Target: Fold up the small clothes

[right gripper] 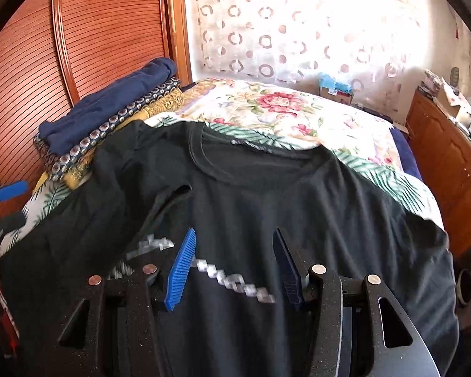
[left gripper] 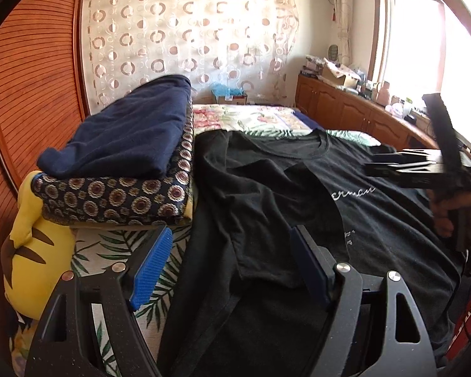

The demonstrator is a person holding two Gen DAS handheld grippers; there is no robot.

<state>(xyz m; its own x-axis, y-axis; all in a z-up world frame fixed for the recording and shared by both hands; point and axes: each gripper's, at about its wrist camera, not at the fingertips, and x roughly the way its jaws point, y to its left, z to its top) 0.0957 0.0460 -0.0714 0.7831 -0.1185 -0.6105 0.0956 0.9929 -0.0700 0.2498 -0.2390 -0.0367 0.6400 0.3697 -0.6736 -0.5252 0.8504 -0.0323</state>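
The left claw [left gripper: 229, 270] is spread over the folded-in left edge of the black T-shirt [right gripper: 267, 194]; the right claw [right gripper: 232, 267] is part-spread, empty, above its chest print. The shirt lies flat on the bed [right gripper: 267, 103]. Pinch the right sleeve hem, fold inward symmetrically.

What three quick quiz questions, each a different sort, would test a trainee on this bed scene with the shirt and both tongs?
1. True or false: the black T-shirt lies spread on the bed with its neckline toward the curtain.
2. Multiple choice: what lies on top of the folded pile beside the shirt? A) a dark blue garment B) a white towel C) a red sock
3. Fill in: the left sleeve is folded ___ onto the shirt's front.

Key
1. True.
2. A: the dark blue garment lies on the patterned folded cloth.
3. Inward. Both the left tongs and the right tongs are open, gripping nothing.
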